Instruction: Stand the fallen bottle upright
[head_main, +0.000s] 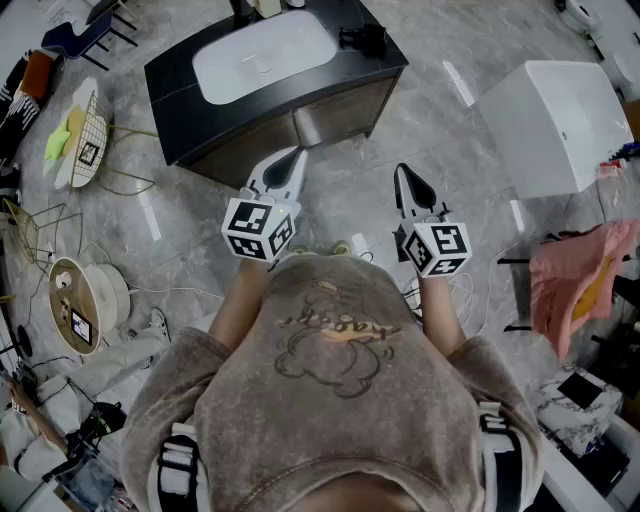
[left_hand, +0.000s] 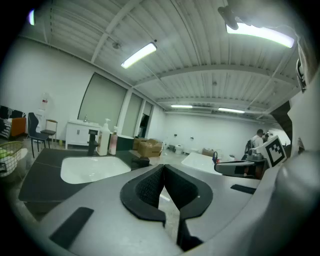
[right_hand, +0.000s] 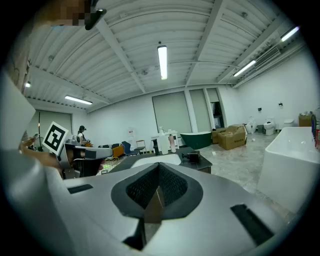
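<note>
Both claws are pressed together and hold nothing: the left gripper (head_main: 297, 153) and the right gripper (head_main: 404, 172) hang close before the black counter (head_main: 172, 78). At the counter's right edge lies a small dark thing (head_main: 366, 40), perhaps the fallen bottle, though I cannot tell. Two upright bottles (left_hand: 106, 138) stand at the back.

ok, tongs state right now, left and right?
Left tongs: closed, holding nothing.
Right tongs: closed, holding nothing.
</note>
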